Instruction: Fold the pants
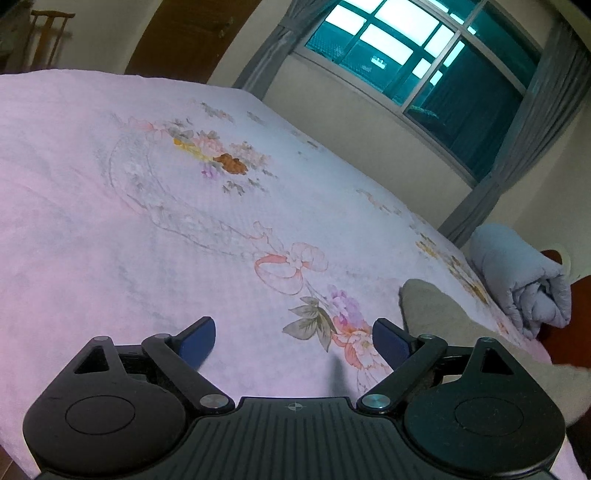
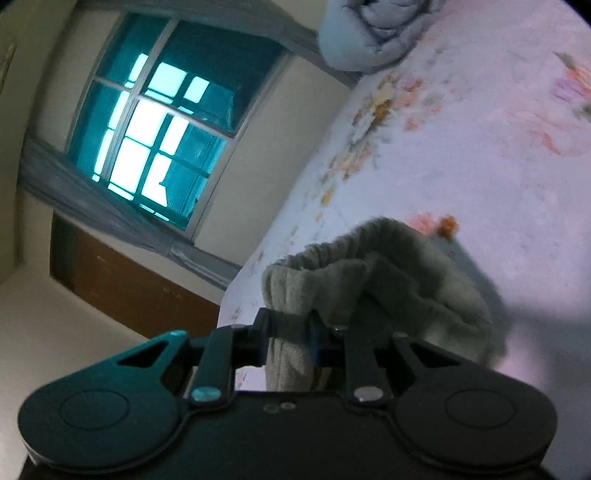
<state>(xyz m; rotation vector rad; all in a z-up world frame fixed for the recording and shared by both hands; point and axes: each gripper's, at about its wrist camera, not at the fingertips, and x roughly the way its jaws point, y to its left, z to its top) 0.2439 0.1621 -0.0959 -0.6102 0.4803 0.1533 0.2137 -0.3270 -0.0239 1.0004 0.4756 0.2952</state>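
Two grippers here, doing very different things. Right gripper point(image 2: 290, 332) has its jaws pinched nearly together on a bunched fold of the pants point(image 2: 388, 280), grey fleecy fabric with a gathered elastic edge showing just past the fingers. The cloth runs down between the pads and out under the gripper body, so how much hangs below is cut off. The rest of the pants humps up beyond the fingers and sits over the bedspread point(image 2: 480, 166), with a dark shadow off to the right. That view is rolled over hard and a bit smeary, so the flower print reads as blobs.

Left gripper point(image 1: 294, 341) is spread wide with nothing between the blue pads point(image 1: 199, 341), only bedspread point(image 1: 110, 240) showing in the gap. I can't tell whether the tips touch the cover or hang just above it. The pants point(image 1: 432, 306) poke in at its right side, just past the right finger, and run off behind the gripper body, so most of them are hidden from this side.

Further out, a rolled pale blue quilt point(image 1: 524, 280) lies at the far right end of the bed. Behind that is the wall with a window point(image 1: 424, 55), grey curtains point(image 1: 273, 48) on both sides, and a brown door point(image 1: 184, 33) to the left.
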